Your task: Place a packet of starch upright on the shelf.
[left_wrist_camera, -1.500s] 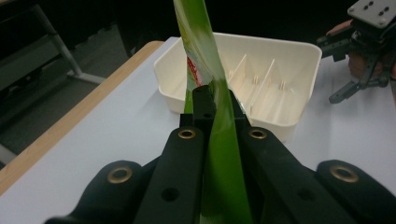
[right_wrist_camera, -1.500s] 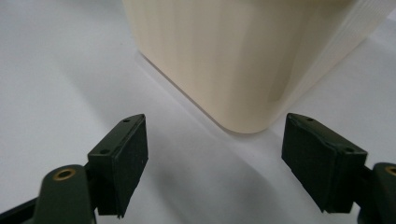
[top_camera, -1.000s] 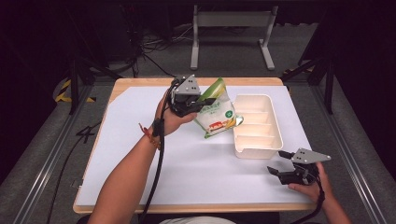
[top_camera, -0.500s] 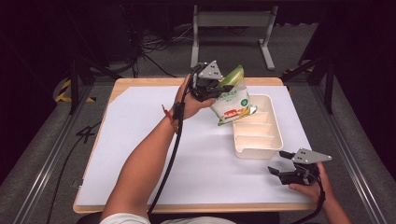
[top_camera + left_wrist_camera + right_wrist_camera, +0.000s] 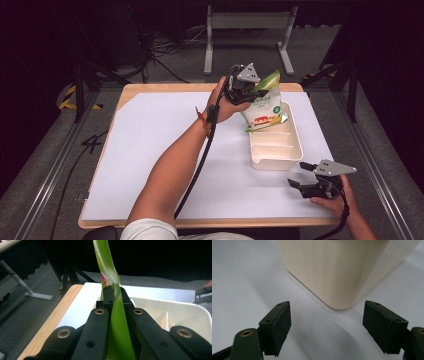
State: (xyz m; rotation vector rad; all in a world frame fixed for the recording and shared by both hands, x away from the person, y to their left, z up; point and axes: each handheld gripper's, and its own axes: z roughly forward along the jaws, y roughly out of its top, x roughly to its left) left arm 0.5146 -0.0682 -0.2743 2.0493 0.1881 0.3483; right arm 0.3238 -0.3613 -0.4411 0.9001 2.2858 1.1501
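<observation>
Snack pouch [image 5: 262, 107], green and white, pinched by its top edge in left hand-held gripper [image 5: 251, 91], hanging just below it over far end of cream divided tray [image 5: 292, 150]. Right hand-held gripper [image 5: 300, 183] wide apart, holding nothing, low on white table [image 5: 150, 140], just short of tray's near corner.

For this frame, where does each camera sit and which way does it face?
High view: above the person's side, facing forward and down on the table; both forearms, left tongs, right tongs.
Left gripper view: on the left tongs, looking along jaws shut on the green pouch, tray beyond.
Right gripper view: on the right tongs, jaws open, facing the tray's corner.
All share the tray.
</observation>
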